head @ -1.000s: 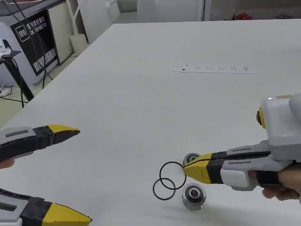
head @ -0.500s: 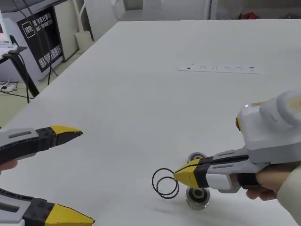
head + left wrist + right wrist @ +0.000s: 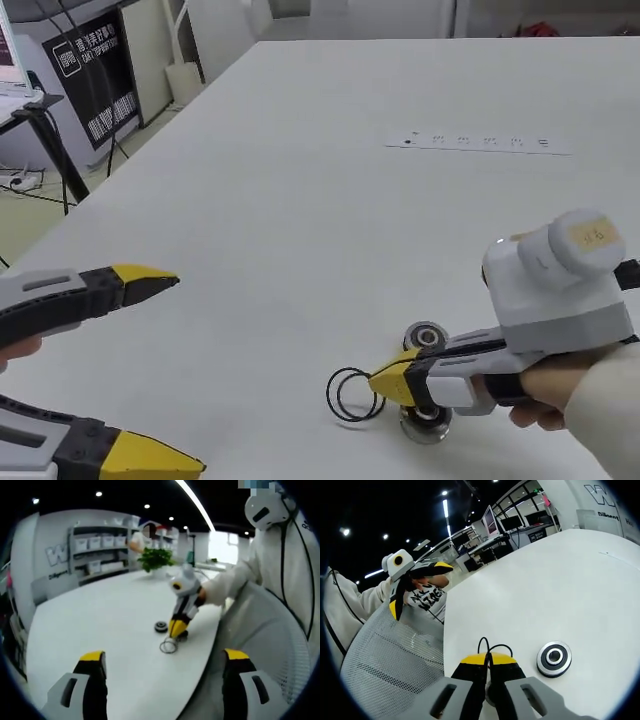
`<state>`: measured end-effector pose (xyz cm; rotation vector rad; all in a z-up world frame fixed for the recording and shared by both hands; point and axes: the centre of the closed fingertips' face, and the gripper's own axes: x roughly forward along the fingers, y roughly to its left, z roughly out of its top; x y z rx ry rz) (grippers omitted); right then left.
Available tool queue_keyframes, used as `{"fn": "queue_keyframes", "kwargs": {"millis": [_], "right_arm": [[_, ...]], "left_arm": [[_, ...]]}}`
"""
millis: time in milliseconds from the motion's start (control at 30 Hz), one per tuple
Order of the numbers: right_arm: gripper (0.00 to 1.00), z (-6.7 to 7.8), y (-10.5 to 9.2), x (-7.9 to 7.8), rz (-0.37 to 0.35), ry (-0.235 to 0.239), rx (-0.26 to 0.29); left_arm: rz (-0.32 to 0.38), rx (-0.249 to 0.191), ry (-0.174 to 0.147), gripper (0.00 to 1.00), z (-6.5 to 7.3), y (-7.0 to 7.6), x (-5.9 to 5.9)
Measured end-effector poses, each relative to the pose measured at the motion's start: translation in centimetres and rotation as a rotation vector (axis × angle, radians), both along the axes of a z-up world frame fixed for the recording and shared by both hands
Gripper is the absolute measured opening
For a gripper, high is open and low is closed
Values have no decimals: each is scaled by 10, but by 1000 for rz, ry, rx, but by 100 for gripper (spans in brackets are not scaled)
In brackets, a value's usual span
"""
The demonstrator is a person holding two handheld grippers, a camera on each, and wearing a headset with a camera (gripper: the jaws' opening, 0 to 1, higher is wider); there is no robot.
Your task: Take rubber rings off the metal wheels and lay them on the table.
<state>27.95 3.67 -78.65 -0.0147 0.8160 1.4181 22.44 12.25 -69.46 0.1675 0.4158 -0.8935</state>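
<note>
My right claw sits pinched together by the rubber rings, my left claw agape; they look light, limp, grippy, best nipped across the thin band.

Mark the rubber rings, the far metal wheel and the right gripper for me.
rubber rings [image 3: 354, 395]: head view, middle of the overlapping pair.
far metal wheel [image 3: 554, 658]: right gripper view, its hub.
right gripper [image 3: 373, 380]: head view, tips of its yellow jaws.

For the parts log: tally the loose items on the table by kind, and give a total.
Rubber rings: 2
Metal wheels: 2
Total: 4
</note>
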Motion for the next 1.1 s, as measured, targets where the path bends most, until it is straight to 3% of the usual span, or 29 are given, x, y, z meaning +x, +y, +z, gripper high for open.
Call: {"fn": "queue_keyframes", "kwargs": {"millis": [500,1100], "right_arm": [[0,-17,3,3,2,-17,-71],[5,-18,2,7,18,-56,-96]], "left_arm": [[6,-5,0,98,0,2,0],[9,-1,0,98,0,2,0]]}}
